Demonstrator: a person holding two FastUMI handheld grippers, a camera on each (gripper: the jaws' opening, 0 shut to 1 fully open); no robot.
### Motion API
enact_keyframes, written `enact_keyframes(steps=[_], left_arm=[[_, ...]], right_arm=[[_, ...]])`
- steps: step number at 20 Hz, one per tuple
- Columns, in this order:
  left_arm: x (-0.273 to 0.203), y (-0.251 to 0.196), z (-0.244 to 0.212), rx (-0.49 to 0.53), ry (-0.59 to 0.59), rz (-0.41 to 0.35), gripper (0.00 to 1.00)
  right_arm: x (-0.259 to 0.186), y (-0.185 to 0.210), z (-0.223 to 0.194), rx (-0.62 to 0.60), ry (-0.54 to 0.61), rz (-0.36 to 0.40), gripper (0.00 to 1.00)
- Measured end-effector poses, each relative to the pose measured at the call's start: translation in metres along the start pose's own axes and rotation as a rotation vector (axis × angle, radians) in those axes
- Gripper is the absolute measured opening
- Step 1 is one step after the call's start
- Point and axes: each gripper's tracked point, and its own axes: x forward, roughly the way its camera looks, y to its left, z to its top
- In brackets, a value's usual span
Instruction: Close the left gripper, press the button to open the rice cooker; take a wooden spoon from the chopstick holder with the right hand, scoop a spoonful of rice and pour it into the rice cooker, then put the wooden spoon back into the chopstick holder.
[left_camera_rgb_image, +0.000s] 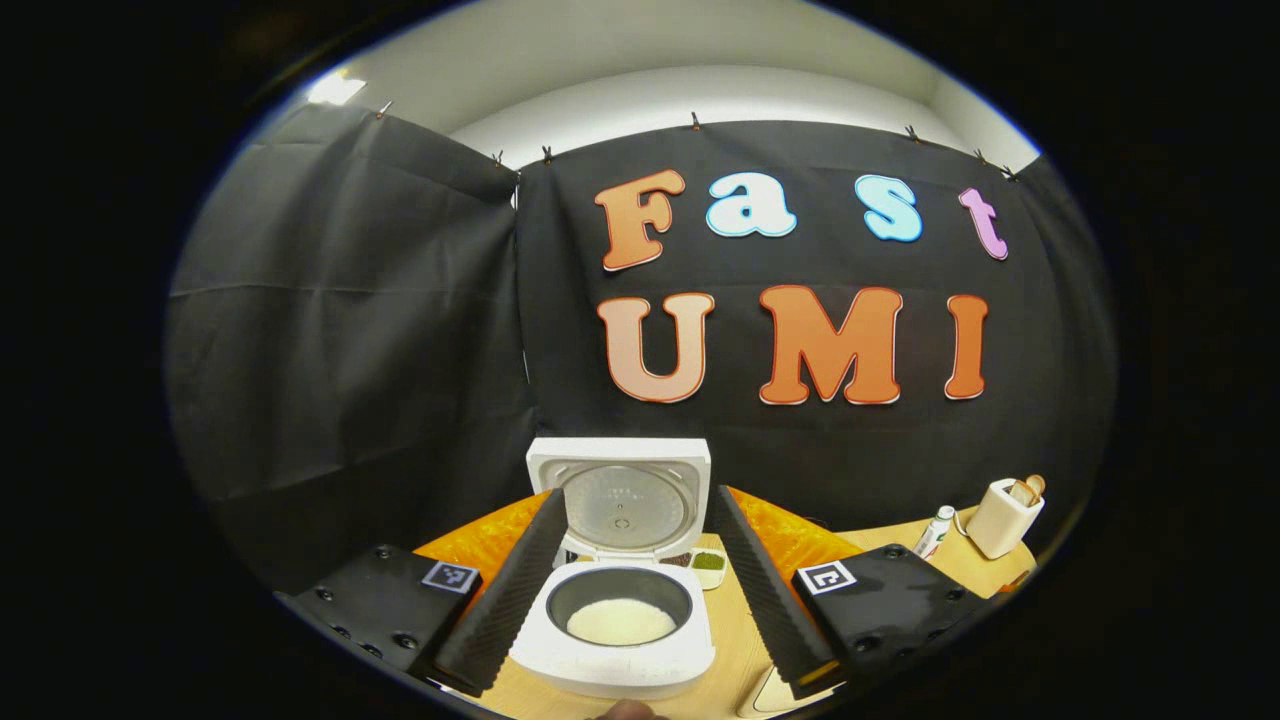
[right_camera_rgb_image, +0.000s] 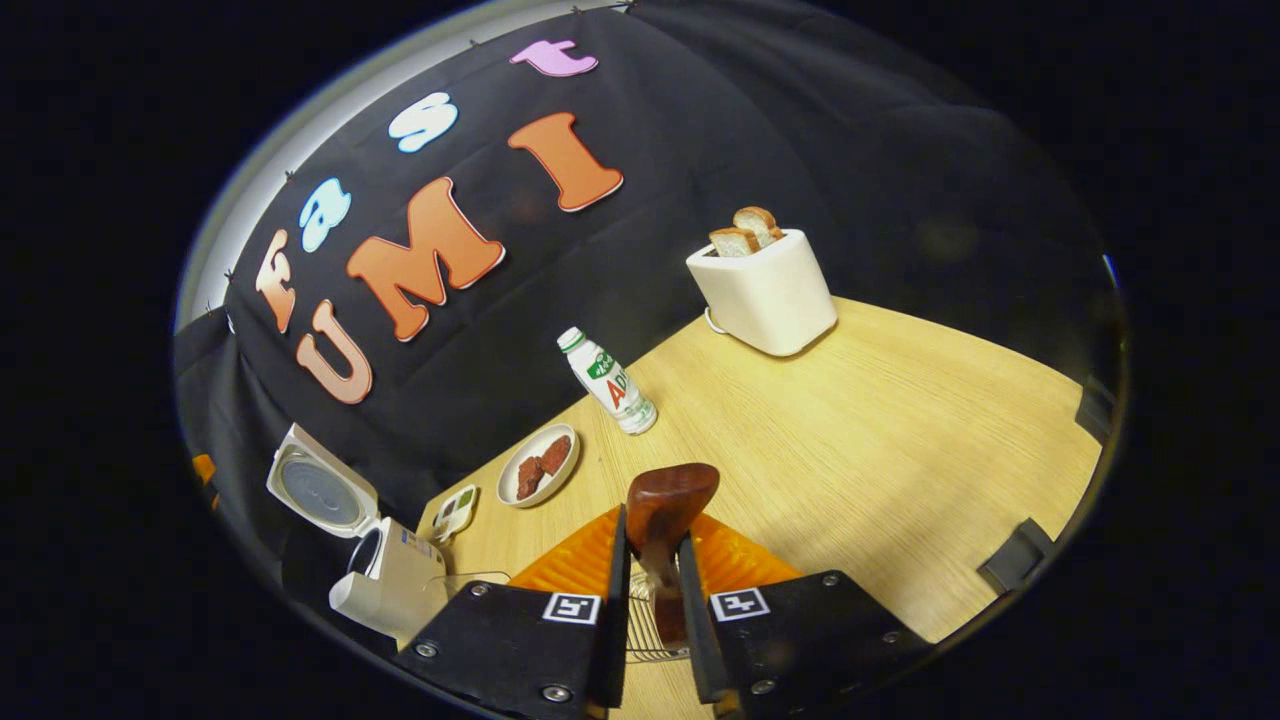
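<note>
1. the left hand-held gripper (left_camera_rgb_image: 625, 590) hangs with fingers spread apart in front of the open rice cooker (left_camera_rgb_image: 620, 625), rice inside.
2. the right hand-held gripper (right_camera_rgb_image: 650, 590) is clamped on the wooden spoon (right_camera_rgb_image: 668, 510) above the table (right_camera_rgb_image: 880, 440).

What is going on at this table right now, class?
A person is working with two handheld grippers. The rice cooker stands with its lid up and white rice in the pot. The left gripper hangs open in front of it, holding nothing. The right gripper is shut on the wooden spoon, bowl upward, above a wire holder. Whether rice has been scooped yet cannot be told.
</note>
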Motion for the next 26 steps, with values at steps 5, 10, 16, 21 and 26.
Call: enact_keyframes(steps=[5,10,16,21,26], left_arm=[[0.037,0.009,0.042,-0.049,-0.033,-0.026,1.00],[0.078,0.013,0.070,-0.083,-0.009,-0.068,1.00],[0.155,0.018,0.066,-0.109,0.090,-0.100,1.00],[0.226,0.026,0.020,-0.085,0.248,-0.076,0.99],[0.265,0.023,-0.046,-0.052,0.456,-0.058,1.00]], right_arm=[[-0.025,-0.012,0.026,-0.093,0.007,-0.062,0.66],[-0.073,-0.007,0.096,-0.186,-0.134,-0.087,0.83],[-0.136,0.034,0.179,-0.251,-0.337,-0.065,0.87],[-0.175,0.050,0.210,-0.322,-0.427,-0.081,0.88],[-0.189,0.050,0.216,-0.346,-0.471,-0.102,0.88]])
